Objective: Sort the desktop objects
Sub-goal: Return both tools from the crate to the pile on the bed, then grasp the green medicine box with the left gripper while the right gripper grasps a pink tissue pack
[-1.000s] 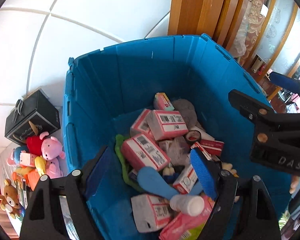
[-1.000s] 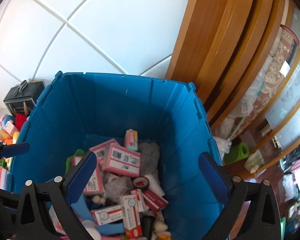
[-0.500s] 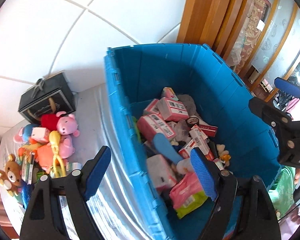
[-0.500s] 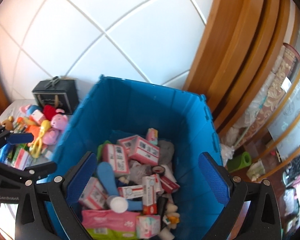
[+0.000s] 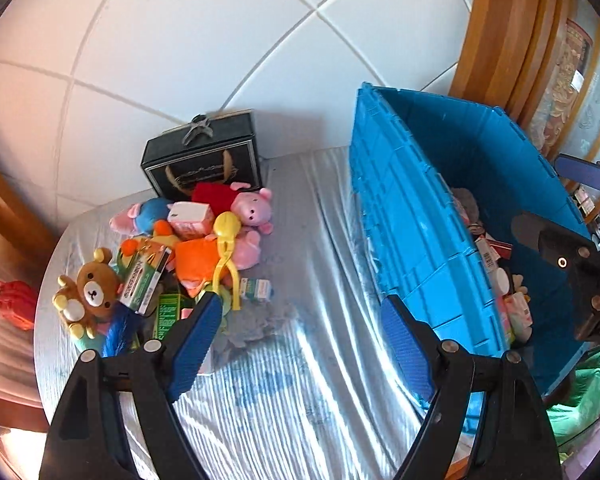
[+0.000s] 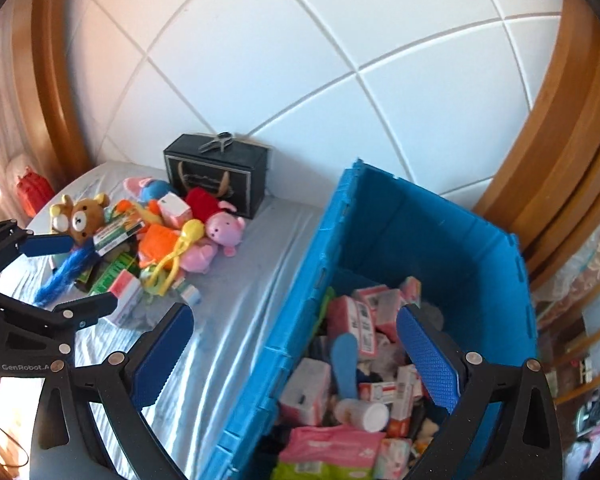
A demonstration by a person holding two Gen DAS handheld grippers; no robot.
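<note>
A blue plastic crate (image 5: 412,220) (image 6: 440,224) stands at the right of a silver-covered table, filled with several pink boxes (image 6: 356,320), a blue spoon-shaped piece (image 6: 345,364) and a white bottle (image 6: 362,413). A pile of toys (image 5: 188,248) (image 6: 148,240) lies at the left: a brown bear (image 5: 92,288), pink pigs (image 5: 252,210), an orange toy, a yellow clip toy, small cartons. My left gripper (image 5: 300,340) is open and empty above the table between pile and crate. My right gripper (image 6: 296,356) is open and empty, straddling the crate's left wall. The left gripper also shows in the right wrist view (image 6: 70,272).
A black gift box (image 5: 204,164) (image 6: 218,172) stands against the white tiled wall behind the toys. A red object (image 5: 14,304) lies at the table's far left edge. Wooden door frames (image 6: 560,140) rise at the right. Bare silver cloth (image 5: 292,400) lies below my left gripper.
Both grippers have swung left and back from over the crate. The toy pile and the table have come into view. Both stayed open and empty.
</note>
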